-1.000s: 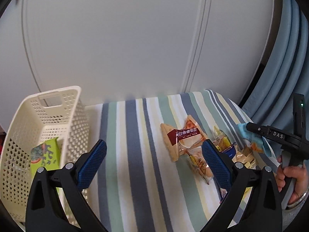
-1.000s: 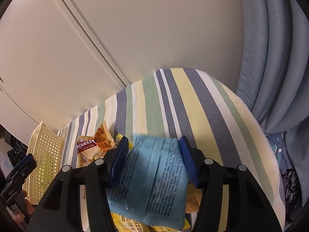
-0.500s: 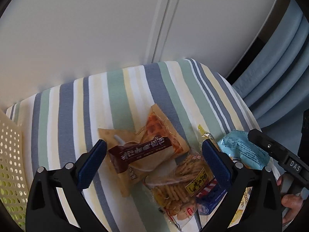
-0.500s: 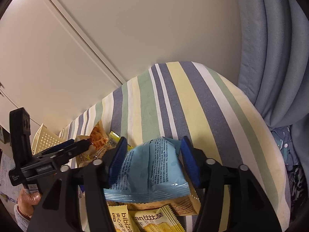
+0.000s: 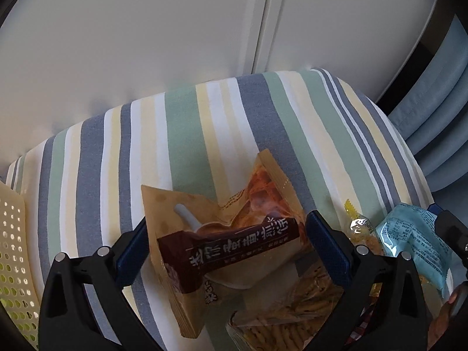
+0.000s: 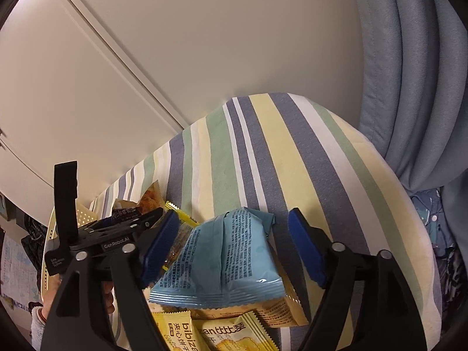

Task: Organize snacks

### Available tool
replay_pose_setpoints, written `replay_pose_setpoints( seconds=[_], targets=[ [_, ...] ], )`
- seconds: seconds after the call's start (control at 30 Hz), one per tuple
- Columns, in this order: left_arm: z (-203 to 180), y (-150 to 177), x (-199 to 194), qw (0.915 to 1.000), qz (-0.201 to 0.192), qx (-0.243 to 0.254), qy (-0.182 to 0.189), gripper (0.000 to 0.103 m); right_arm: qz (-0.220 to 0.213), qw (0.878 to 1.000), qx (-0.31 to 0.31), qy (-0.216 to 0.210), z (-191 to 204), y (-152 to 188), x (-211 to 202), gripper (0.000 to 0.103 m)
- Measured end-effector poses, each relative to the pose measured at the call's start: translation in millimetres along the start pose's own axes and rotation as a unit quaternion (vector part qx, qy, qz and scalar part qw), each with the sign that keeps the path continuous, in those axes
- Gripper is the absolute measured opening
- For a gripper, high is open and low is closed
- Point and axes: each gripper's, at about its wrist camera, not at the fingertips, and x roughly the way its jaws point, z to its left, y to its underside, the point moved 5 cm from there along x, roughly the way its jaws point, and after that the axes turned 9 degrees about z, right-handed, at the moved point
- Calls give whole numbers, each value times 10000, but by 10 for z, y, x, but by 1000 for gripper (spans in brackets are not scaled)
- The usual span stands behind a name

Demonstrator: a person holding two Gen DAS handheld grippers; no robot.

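Covering table, striped cloth (image 5: 222, 134); white cabinet doors (image 5: 175, 29) behind; blue curtain (image 6: 409, 73) right; both jaws spread.

Far striped tablecloth (image 5: 222, 122) seemingly clear; snack pile (image 6: 234, 307) near.

1. The striped cloth (image 5: 222, 134) on the table looks woven and matt.
2. The blue packet (image 6: 225, 260) and the tan snack bag (image 5: 222, 234) are glossy plastic film.
3. The basket (image 5: 13, 251) is perforated cream plastic.
4. The left claw (image 5: 231, 251) has textured blue pads (image 5: 329, 251) on matt black plastic.
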Motion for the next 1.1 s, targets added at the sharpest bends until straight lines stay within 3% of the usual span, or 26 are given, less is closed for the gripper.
replay_pose_setpoints(
  seconds=[0.13,0.23,0.37,0.93,1.1],
  targets=[
    [18,19,-58,10000,-43,-52,-24,98,31,10000,-1,0,-23,8,12,77],
    [112,93,-152,9998,-111,-135,14,80,36,10000,-18,41,-27,3,15,77],
    [248,159,-250,9994,-189,-281,86,69,50,10000,-8,42,-47,2,38,77],
    [666,388,-1195,9915,-1096,-646,277,67,129,9999,50,-38,-73,16,72,77],
    [823,546,-1453,9867,-1335,-836,395,67,209,9998,27,-9,-56,7,138,84]
  ],
)
